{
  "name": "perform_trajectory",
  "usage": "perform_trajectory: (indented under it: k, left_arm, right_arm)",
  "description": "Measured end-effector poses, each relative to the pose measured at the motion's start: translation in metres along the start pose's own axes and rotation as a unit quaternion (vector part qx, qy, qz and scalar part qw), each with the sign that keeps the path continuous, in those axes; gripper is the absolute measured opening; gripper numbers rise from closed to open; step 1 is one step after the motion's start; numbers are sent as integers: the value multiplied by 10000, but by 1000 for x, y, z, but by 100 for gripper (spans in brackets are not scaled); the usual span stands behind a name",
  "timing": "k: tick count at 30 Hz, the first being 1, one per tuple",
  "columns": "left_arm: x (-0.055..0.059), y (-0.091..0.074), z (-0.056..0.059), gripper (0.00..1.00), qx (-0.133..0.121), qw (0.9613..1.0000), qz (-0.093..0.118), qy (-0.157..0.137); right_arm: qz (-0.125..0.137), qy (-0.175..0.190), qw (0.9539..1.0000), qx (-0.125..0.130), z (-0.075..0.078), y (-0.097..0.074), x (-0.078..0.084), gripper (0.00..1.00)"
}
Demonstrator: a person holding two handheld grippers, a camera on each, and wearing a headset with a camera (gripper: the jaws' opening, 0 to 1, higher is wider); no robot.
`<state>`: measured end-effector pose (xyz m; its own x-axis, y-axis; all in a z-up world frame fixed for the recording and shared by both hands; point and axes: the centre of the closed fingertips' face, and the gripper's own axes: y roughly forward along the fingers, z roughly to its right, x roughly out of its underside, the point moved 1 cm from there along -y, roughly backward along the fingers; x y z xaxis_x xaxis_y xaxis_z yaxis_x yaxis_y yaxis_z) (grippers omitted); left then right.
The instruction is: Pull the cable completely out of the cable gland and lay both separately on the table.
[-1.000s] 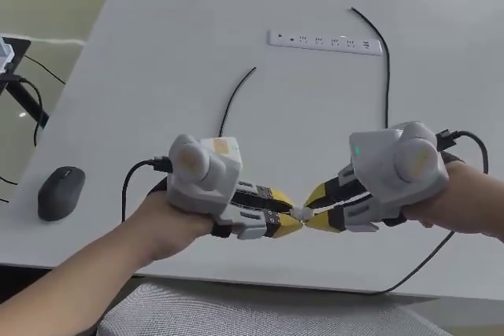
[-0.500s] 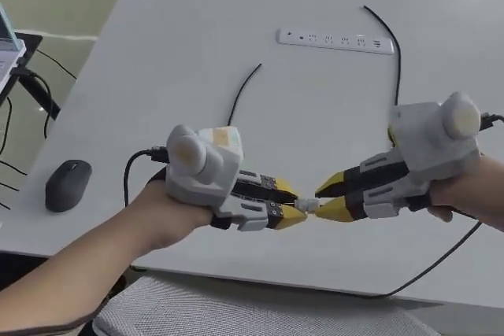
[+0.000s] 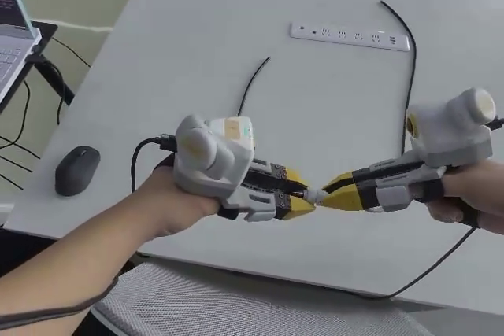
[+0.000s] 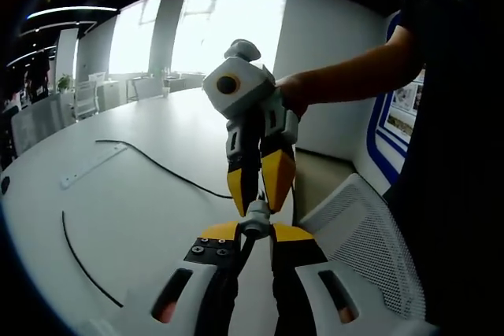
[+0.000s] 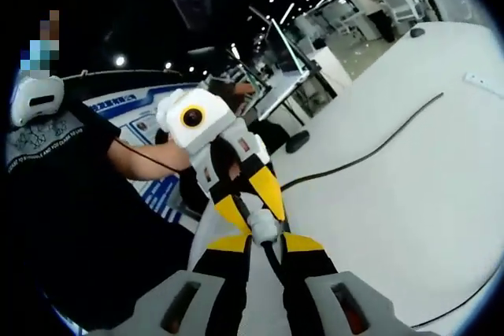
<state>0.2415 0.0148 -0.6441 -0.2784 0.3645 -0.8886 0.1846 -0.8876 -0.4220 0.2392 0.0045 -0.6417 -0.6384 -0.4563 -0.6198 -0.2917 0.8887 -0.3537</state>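
Note:
A small white cable gland [image 3: 316, 194] hangs in the air over the near edge of the table, pinched from both sides. My left gripper [image 3: 303, 201] comes at it from the left, my right gripper [image 3: 327, 194] from the right, tip to tip. In the left gripper view the gland [image 4: 254, 222] sits at my own shut jaws, and a thin black cable [image 4: 242, 253] runs back between them. The right gripper [image 4: 253, 202] bites it from above. In the right gripper view the gland [image 5: 264, 226] sits at my shut jaws with black cable [image 5: 272, 259] behind it.
A white power strip [image 3: 350, 37] lies at the far side of the white table [image 3: 197, 21], its black lead [image 3: 409, 76] running toward me. A loose black cable [image 3: 250, 88] lies mid-table and a mouse [image 3: 77, 171] at the left edge. A mesh chair [image 3: 236, 304] is below.
The right gripper has rolled about its own axis, its round knob turning from facing me to pointing up, while staying on the gland. The left gripper has kept its hold.

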Motion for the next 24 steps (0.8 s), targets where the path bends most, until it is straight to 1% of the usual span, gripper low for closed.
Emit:
perform_trajectory:
  k: [1, 6, 16, 18, 19, 22, 24]
  left_arm:
    - [-1, 0, 0, 14, -6, 10000, 4, 18]
    - [-1, 3, 1, 14, 13, 10000, -45, 71]
    - [0, 7, 3, 14, 77, 9998, -86, 142]
    - [-1, 7, 4, 14, 97, 9998, -79, 154]
    - [-1, 8, 4, 14, 103, 9998, -73, 156]
    - [1, 9, 3, 14, 85, 9998, -118, 148]
    - [3, 10, 4, 14, 113, 9997, -154, 138]
  right_arm:
    - [-17, 22, 10000, -22, 0, 0, 1, 9]
    - [74, 211, 9996, -167, -1, -4, 2, 9]
    - [176, 416, 9987, -222, -1, -5, 6, 9]
    - [303, 567, 9975, -286, -2, -6, 3, 9]
    - [299, 585, 9974, -292, -2, -6, 4, 9]
    - [251, 441, 9985, -208, -2, -5, 5, 8]
    - [149, 82, 9998, -126, -1, -4, 7, 7]
